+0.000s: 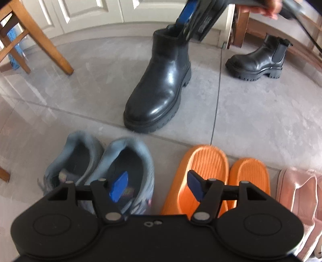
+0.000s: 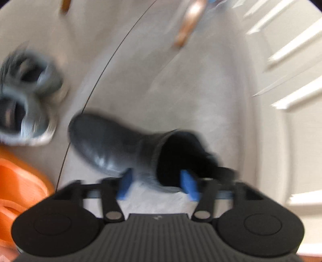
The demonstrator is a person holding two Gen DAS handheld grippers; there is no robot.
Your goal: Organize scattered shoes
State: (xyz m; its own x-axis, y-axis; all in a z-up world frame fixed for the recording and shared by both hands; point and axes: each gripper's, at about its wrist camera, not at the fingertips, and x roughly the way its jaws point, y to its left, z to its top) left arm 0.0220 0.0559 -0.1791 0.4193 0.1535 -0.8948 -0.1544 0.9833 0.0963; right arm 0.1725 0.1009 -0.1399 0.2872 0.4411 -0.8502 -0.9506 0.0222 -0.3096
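A black ankle boot stands on the grey floor in the left wrist view. My right gripper reaches down to its shaft top from above. In the blurred right wrist view my right gripper is open, its blue pads astride the near wall of the boot opening: one pad outside, one inside. A second black boot stands far right. My left gripper is open and empty above grey sneakers and orange slippers.
Pink shoes sit at the right end of the row. A wooden chair stands at far left, white cabinet doors behind. Sneakers and an orange slipper show left of the boot in the right wrist view.
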